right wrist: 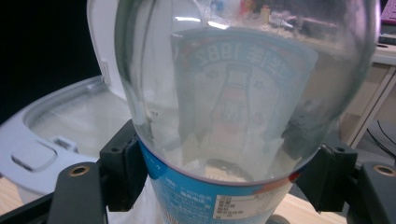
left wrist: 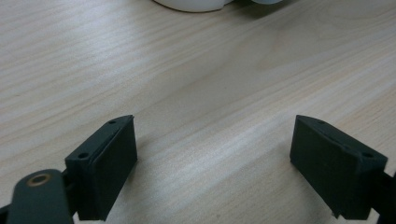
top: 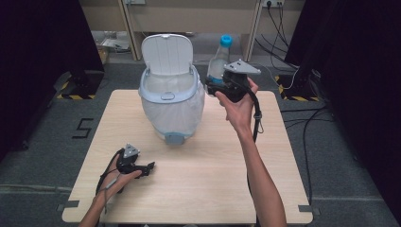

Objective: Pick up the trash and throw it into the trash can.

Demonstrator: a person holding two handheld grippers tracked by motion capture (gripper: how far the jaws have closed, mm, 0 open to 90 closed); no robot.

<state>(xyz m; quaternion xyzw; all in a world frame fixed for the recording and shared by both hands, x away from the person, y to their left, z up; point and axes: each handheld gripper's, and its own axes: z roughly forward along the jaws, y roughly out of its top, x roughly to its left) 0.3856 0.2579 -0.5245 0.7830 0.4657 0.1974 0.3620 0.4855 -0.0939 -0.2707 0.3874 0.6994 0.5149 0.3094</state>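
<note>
Working over the wooden table (top: 198,189), biggest thing first. White lidded bin (top: 171,97) sits near the far edge, roughly centre, lid (top: 167,53) flipped up and back, white bag liner hanging over the body under the grey rim. In my right gripper view the open rim and the raised lid sit just left of and behind the bottle.

Clear plastic bottle (top: 218,61), blue cap on top, upright, held off the table just right of the bin's rim and about level with the lid. Close up, the bottle (right wrist: 243,93) is clear in its upper part with a blue-and-white label band around the section between my jaws; print on the label seen through the far side reads mirrored, too blurred to make out.

My right gripper (top: 222,85) is clamped on that bottle: both black pads press the label band from either side, jaws standing wide because the bottle is wide. Grey three-cornered plate on top, cable trailing down past my forearm.

My left gripper (top: 150,166) rests low on the near-left part of the table, well apart from the bin and the bottle, pointing right. Jaws spread apart with bare wood between the pads (left wrist: 112,168), gripping nothing.
</note>
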